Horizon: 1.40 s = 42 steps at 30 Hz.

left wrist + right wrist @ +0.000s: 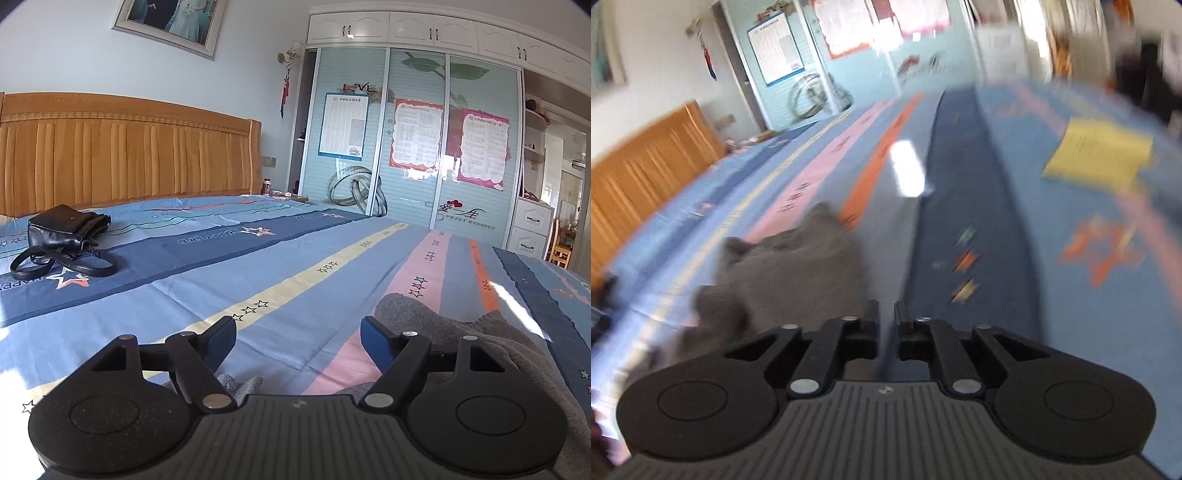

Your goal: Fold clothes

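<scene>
Left fingers (298,338): held wide apart, with only the striped bed sheet (280,266) seen in the gap; nothing is gripped.
Right fingers (886,319): drawn nearly together, a thin slit left between the pads; whether cloth is pinched there cannot be told, as the view is blurred.
Grey garment (436,317): laid on the bed, just beyond and to the right of the left fingers, running down under the right side of that tool; a small grey fold is also seen low between the left fingers. In the right wrist view the same grey garment (790,273) is bunched up to the left of the right fingers, reaching down to their left side.
Bed: covered by a blue sheet with pink, yellow and orange stripes and star prints.
Black bag (68,232): set on the sheet near the wooden headboard (129,147), its strap looped in front, well apart from the garment.
Yellow sheet (1099,153): seen lying on the bed at the far right of the right wrist view, blurred.
Wardrobe (410,140): placed beyond the bed, with posters stuck on its sliding doors.
</scene>
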{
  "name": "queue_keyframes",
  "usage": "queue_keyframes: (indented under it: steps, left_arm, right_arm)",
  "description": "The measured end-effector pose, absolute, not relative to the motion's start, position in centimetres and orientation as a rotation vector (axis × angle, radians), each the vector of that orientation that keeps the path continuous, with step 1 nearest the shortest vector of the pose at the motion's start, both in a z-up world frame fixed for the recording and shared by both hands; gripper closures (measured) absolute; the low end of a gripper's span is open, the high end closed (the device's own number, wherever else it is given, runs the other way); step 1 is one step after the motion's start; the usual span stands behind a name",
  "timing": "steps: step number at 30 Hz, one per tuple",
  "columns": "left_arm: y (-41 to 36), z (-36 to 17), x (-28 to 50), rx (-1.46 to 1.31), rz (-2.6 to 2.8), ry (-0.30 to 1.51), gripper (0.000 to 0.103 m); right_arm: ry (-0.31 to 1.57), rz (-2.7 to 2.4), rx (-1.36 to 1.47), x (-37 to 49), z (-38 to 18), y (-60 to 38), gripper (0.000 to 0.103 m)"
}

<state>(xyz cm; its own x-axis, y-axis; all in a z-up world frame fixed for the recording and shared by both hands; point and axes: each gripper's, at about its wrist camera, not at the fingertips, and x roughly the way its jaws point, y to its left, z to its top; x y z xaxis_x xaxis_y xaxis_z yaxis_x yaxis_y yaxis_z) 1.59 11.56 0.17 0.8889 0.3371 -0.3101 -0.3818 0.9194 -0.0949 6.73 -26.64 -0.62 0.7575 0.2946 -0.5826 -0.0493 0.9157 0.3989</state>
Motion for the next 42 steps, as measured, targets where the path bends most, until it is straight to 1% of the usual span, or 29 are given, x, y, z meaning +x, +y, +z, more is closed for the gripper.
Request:
queue_keyframes:
  steps: [1, 2, 3, 4, 5, 7, 8, 11, 12, 16, 18, 22, 29, 30, 31, 32, 33, 34, 35, 36, 37, 38, 40, 42]
  left_arm:
    - [11.5, 0.2, 1.6, -0.153, 0.373, 0.295, 0.026]
    - [11.5, 0.1, 1.6, -0.151, 0.372, 0.295, 0.026]
    - [11.5, 0.1, 1.6, -0.148, 0.373, 0.295, 0.026]
    - [11.5, 0.1, 1.6, -0.148, 0.375, 0.295, 0.026]
    - [11.6, 0.1, 1.6, -0.152, 0.377, 0.297, 0.025]
    - [11.6, 0.0, 1.7, -0.159, 0.378, 0.3, 0.025]
    - [11.6, -0.1, 1.7, -0.159, 0.376, 0.301, 0.025]
    - [11.5, -0.3, 1.8, -0.157, 0.371, 0.306, 0.025]
    - [11.6, -0.3, 1.8, -0.159, 0.369, 0.307, 0.025]
    - [12.0, -0.8, 2.0, -0.174, 0.369, 0.309, 0.023]
    - [12.2, -1.0, 2.4, -0.188, 0.368, 0.322, 0.023]
    - [12.3, -1.2, 3.0, -0.211, 0.345, 0.325, 0.023]
    - [11.0, -1.8, 3.8, -0.191, 0.176, 0.335, 0.022]
    - [10.8, -1.9, 3.9, -0.189, 0.154, 0.335, 0.022]
    - [10.7, -1.9, 3.9, -0.187, 0.134, 0.335, 0.022]
    - [10.5, -2.0, 4.0, -0.184, 0.114, 0.334, 0.021]
    - [10.4, -2.1, 4.0, -0.178, 0.103, 0.333, 0.021]
    - [10.3, -2.2, 4.1, -0.171, 0.099, 0.332, 0.021]
    - [10.1, -2.2, 4.1, -0.165, 0.097, 0.332, 0.02]
    - [10.1, -2.3, 4.2, -0.163, 0.097, 0.332, 0.02]
    - [10.1, -2.4, 4.2, -0.163, 0.097, 0.333, 0.02]
    - [10.1, -2.5, 4.3, -0.164, 0.098, 0.334, 0.02]
    - [10.1, -2.5, 4.3, -0.16, 0.103, 0.335, 0.019]
    - [10.2, -2.4, 4.3, -0.161, 0.11, 0.334, 0.019]
  right_arm:
    - [0.719, 0.237, 0.464, 6.5, -1.7, -26.7, 0.074]
    - [0.74, 0.266, 0.517, 6.6, -2.6, -26.3, 0.069]
    - [0.744, 0.285, 0.519, 6.4, -3.1, -25.3, 0.062]
    - [0.748, 0.304, 0.522, 6.2, -3.6, -24.4, 0.058]
    - [0.741, 0.311, 0.479, 5.9, -3.7, -23.4, 0.056]
    - [0.71, 0.284, 0.308, 4.7, -3.1, -20.2, 0.038]
    - [0.682, 0.265, 0.223, 4.3, -2.7, -19.1, 0.034]
    - [0.608, 0.201, 0.133, 5.4, -1.4, -17.8, 0.015]
    - [0.606, 0.183, 0.158, 6.4, -1.2, -17.9, 0.005]
    - [0.611, 0.201, 0.334, 12.3, -1.0, -19.9, 0.004]
    - [0.621, 0.208, 0.378, 15.5, -1.3, -20.4, 0.005]
    - [0.667, 0.197, 0.372, 21.4, -3.1, -19.2, 0.006]
    - [0.777, 0.197, 0.178, 28.2, -6.1, -14.6, 0.006]
    - [0.811, 0.217, 0.179, 29.1, -6.7, -14.2, 0.01]
    - [0.84, 0.233, 0.193, 29.6, -7.2, -14.0, 0.017]
    - [0.868, 0.249, 0.208, 30.1, -7.8, -13.8, 0.022]
    - [0.877, 0.252, 0.211, 30.4, -8.0, -13.5, 0.024]
    - [0.87, 0.25, 0.208, 30.2, -8.0, -13.3, 0.03]
    - [0.862, 0.249, 0.205, 29.9, -8.0, -13.0, 0.034]
    - [0.859, 0.259, 0.229, 29.8, -7.9, -13.1, 0.051]
    - [0.86, 0.288, 0.276, 29.8, -7.9, -13.4, 0.074]
    - [0.857, 0.316, 0.311, 29.6, -7.9, -13.6, 0.083]
    - [0.827, 0.317, 0.264, 28.5, -7.3, -12.9, 0.09]
    - [0.775, 0.3, 0.209, 27.2, -6.5, -12.1, 0.092]
